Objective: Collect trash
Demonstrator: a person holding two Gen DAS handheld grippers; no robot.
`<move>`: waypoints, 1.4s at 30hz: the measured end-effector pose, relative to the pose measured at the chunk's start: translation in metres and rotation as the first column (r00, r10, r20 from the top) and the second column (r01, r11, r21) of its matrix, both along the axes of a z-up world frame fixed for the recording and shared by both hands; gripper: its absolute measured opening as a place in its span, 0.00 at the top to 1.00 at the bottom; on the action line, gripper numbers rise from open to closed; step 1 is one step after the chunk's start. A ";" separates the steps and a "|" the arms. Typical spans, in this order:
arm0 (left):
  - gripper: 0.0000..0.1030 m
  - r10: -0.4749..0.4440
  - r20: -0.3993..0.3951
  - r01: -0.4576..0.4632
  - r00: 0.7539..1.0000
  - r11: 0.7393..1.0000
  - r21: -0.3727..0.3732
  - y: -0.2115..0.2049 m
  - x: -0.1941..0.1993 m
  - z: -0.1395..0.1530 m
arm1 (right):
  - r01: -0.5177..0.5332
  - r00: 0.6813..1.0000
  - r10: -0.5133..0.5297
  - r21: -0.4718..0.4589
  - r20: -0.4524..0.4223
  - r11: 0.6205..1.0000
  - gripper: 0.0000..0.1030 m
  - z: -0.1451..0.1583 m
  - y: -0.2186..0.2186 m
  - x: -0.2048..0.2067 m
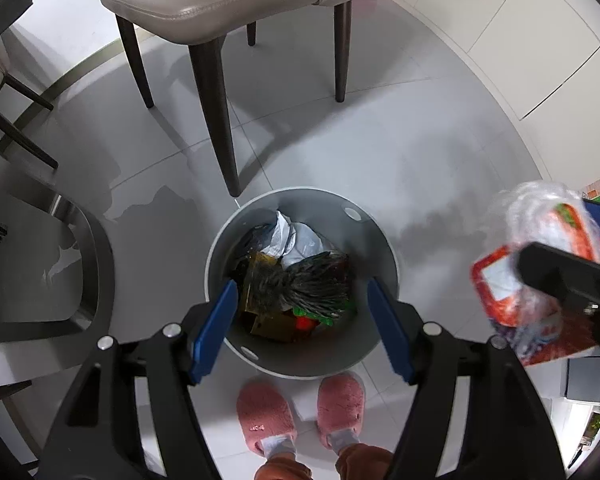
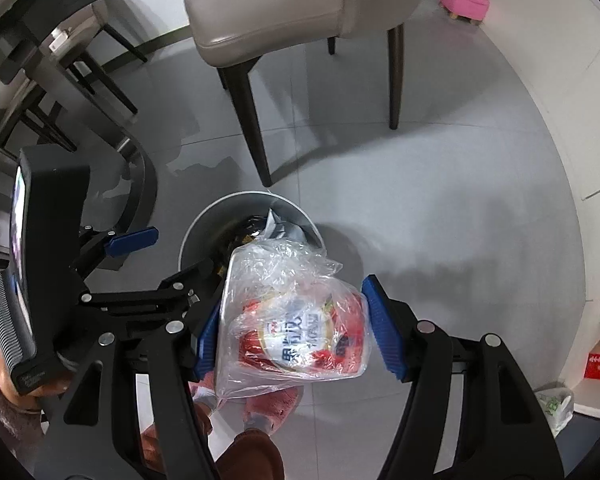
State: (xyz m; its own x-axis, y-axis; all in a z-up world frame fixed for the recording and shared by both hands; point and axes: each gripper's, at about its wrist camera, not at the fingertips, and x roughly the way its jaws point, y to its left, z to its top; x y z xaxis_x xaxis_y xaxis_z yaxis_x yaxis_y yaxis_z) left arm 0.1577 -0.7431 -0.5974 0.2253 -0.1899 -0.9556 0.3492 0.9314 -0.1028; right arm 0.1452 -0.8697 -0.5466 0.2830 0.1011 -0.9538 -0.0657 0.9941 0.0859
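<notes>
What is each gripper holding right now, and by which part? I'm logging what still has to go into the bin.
The right gripper clamps a plastic-wrapped red container across its sides. The left gripper is open and empty above the trash bin.

Left gripper (image 1: 302, 328) jaws apart (nothing between), above trash bin (image 1: 380, 344)

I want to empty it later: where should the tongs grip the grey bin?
Grip the grey bin by its rim, from straight above, one pad inside the wall and one outside. It stands upright and open-topped, wider than the left tongs, and the rim near its cut-out hole is bare.
</notes>
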 end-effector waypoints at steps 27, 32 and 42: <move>0.34 0.039 0.003 -0.039 0.999 0.999 0.026 0.042 -0.009 0.027 | -0.091 0.995 0.090 0.026 0.040 0.995 0.30 0.028 0.055 0.023; 0.34 0.077 0.012 -0.077 0.997 0.997 0.017 0.047 -0.014 0.070 | -0.082 0.995 0.081 0.020 0.054 0.996 0.30 0.068 0.052 0.015; 0.34 0.126 0.089 -0.127 0.988 0.992 0.008 0.046 -0.028 0.197 | -0.127 0.983 0.124 0.014 0.135 0.992 0.30 0.195 0.052 -0.010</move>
